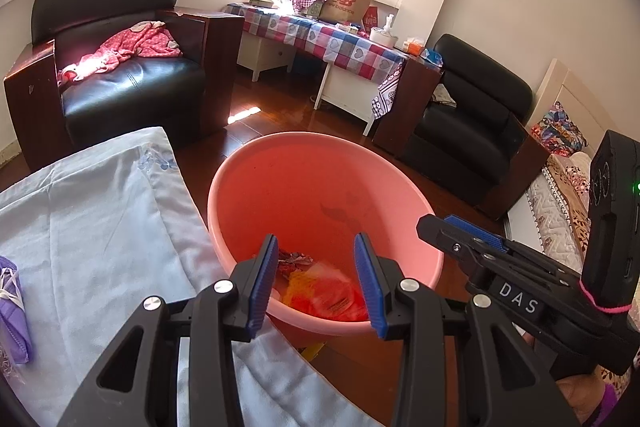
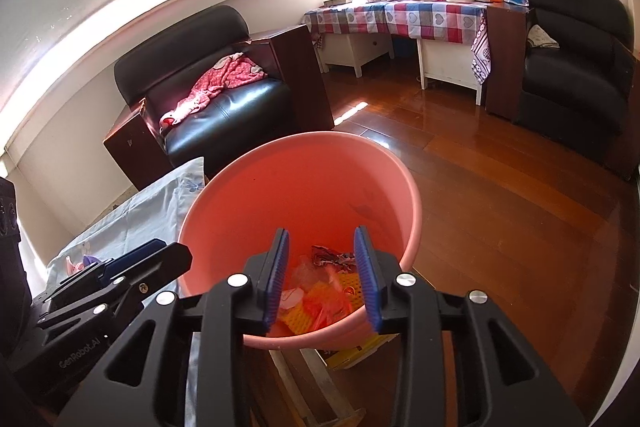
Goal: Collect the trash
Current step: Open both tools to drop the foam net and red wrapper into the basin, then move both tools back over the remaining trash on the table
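Left wrist view. Left gripper [image 1: 316, 277] — jaws released, nothing between the blue pads, poised over the near rim of the pink bucket [image 1: 256, 171]. The bucket stands on the wooden floor [image 1: 276, 119], just beside a surface draped in a pale blue cloth [image 1: 100, 219]. In the bottom of the bucket: trash [image 1: 324, 291], a heap of orange, yellow and clear wrappers with one crumpled printed scrap on top. A purple face mask [image 1: 12, 311] lies on the cloth at the far left edge. Right gripper [image 1: 464, 233] enters from the right, beside the bucket's rim; from this angle its jaws are seen side-on and their gap cannot be read. Behind: black armchair [image 1: 132, 87] with a pink dotted garment [image 1: 132, 47] on the seat, and a counter [image 1: 320, 35] under a checked cloth, carrying a brown paper bag [image 1: 348, 1].

Right wrist view. Right gripper [image 2: 322, 279] — jaws parted, empty, held above the bucket's [image 2: 400, 187] near rim. Trash [image 2: 328, 291] shows between and below the pads, resting inside the bucket, untouched by them. Left gripper [image 2: 160, 259] reaches in from the lower left, over the pale blue cloth [image 2: 160, 211]. A second black armchair [image 2: 572, 59] stands at the far right, next to the counter [image 2: 400, 15].
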The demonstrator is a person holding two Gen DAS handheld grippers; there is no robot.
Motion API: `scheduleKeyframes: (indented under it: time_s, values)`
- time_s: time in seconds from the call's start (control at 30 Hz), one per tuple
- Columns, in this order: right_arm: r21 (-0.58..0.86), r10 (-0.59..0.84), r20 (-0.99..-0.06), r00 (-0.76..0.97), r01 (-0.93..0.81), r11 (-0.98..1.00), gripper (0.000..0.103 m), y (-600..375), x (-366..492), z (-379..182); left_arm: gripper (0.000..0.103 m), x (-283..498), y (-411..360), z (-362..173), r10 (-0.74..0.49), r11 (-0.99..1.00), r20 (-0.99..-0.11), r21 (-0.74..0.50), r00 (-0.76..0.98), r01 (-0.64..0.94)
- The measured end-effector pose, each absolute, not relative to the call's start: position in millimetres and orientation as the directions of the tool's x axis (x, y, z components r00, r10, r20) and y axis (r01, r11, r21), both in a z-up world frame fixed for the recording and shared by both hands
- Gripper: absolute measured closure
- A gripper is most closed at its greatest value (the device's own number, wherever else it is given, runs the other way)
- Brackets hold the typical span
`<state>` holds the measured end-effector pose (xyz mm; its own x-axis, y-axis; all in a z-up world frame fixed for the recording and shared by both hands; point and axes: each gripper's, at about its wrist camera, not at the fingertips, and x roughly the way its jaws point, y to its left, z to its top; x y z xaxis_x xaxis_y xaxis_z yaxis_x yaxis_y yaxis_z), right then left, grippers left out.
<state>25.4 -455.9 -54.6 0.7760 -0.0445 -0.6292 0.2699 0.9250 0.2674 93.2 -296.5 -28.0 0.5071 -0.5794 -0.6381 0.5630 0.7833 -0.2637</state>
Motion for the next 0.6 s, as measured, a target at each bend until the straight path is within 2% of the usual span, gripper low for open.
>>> scheduleKeyframes:
  time_s: [0.6]
  values:
    - [0.268,0.042,-0.629,0.776,0.166,0.949,0.069,-423.0,30.8,-46.4,0.064,79.9,-256.2,-10.8,-0.550,0.817,-0.619,-0.260,0.561,0.514]
